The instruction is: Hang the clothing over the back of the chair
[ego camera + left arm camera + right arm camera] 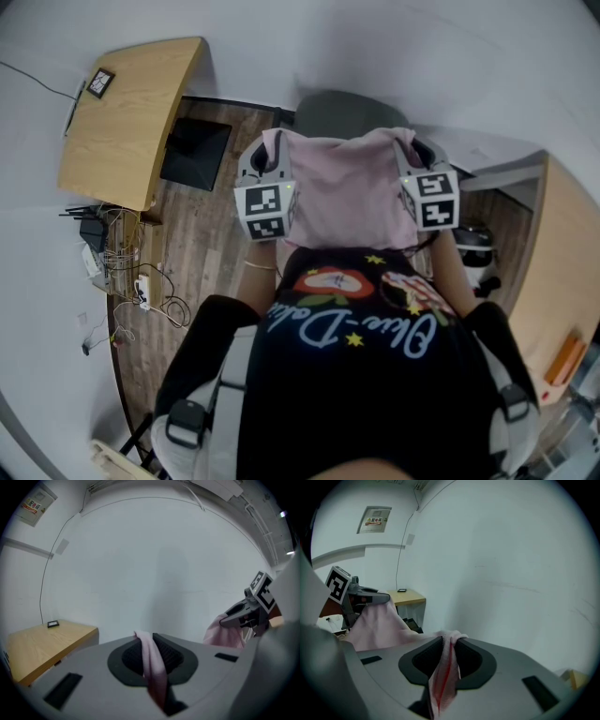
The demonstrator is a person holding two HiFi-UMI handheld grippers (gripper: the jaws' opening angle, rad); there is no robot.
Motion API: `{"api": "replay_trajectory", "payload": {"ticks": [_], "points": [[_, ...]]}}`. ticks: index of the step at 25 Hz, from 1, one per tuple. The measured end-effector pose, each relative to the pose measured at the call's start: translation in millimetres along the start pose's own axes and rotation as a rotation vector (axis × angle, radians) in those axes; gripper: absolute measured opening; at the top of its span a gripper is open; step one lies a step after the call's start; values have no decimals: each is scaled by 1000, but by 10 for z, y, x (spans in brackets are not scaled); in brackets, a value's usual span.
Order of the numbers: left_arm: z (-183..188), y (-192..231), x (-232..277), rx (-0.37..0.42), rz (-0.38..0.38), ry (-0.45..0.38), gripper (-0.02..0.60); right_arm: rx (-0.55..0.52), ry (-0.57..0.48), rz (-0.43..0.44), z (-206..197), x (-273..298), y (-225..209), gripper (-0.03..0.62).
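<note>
As left gripper (273, 152) and, seemingly, right gripper (412, 152) pinch it, clothing (343, 192) spans between

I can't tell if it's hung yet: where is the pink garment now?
In the head view the pink garment is stretched between the left gripper and right gripper, with the grey chair back just beyond its top edge.

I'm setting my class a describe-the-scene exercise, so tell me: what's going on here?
A person holds a pink garment stretched between two hand-held grippers. The left gripper is clamped on one top corner, and the right gripper has the other corner pinched between its jaws. The cloth is held up right by the grey chair back in front of the person. It does not look draped over it yet.
</note>
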State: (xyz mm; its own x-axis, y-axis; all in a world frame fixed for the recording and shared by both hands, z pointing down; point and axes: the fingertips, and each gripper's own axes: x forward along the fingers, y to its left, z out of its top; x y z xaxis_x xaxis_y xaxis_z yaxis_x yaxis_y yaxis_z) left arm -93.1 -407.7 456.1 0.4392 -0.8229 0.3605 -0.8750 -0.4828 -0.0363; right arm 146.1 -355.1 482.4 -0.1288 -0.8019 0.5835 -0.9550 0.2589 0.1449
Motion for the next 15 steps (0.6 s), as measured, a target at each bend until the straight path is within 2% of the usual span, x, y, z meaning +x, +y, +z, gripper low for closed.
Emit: {"api": "replay_trajectory", "payload": {"ticks": [15], "points": [[-178, 16, 15, 17, -8, 99, 46, -30, 69, 7, -52, -10, 82, 83]]}}
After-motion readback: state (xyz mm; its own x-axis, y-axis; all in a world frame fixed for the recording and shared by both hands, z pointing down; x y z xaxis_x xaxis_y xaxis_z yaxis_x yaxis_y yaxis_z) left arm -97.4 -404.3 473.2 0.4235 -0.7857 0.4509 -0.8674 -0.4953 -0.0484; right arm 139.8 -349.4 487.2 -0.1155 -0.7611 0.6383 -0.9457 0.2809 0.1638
